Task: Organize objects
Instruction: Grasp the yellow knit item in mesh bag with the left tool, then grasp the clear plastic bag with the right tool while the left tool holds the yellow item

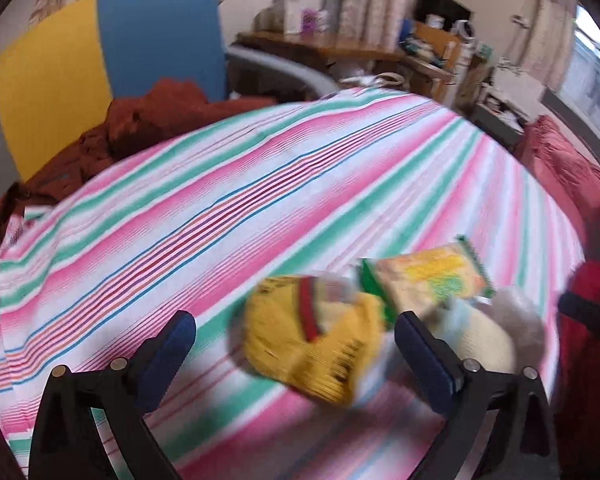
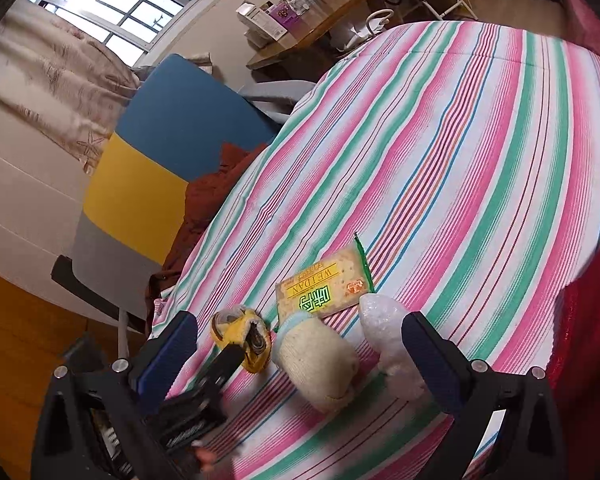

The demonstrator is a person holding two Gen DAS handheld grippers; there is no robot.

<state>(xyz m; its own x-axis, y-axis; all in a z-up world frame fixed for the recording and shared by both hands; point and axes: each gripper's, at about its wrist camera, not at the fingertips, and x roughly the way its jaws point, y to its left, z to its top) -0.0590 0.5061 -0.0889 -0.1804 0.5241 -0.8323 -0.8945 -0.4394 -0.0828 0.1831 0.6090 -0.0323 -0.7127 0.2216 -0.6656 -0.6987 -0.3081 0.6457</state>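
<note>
A yellow snack packet lies blurred on the striped cloth, between the fingers of my open left gripper. Beyond it lies a cracker packet, with a cream sock and a clear plastic bag to the right. In the right wrist view my open right gripper frames the cream sock and the plastic bag. The cracker packet lies beyond them. The yellow packet is at the left, with the left gripper's finger at it.
A blue and yellow chair with a rust-brown cloth stands at the table's far left. A red cloth lies at the right edge. A cluttered wooden desk stands behind.
</note>
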